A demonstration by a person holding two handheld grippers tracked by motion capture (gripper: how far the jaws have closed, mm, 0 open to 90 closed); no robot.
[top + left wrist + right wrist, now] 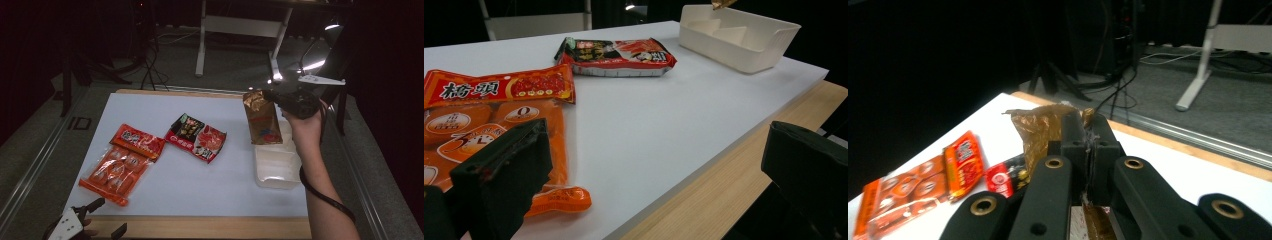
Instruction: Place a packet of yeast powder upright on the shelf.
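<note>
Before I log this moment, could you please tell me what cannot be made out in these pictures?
- Shiny brown-gold snack packet: its lower part is hidden behind the right gripper in the right gripper view.
- White plastic bin: the high view is too washed out to show its inside.
- Orange clear-window snack pack: partly hidden by the left gripper, cut off at the left edge.

Table (200,185): white top, wooden edge at 6 o'clock.
Orange packet (122,162): lying flat at 8 o'clock.
Red packet (196,136): flat, near centre.
White tray (276,167): at 3 o'clock.
</note>
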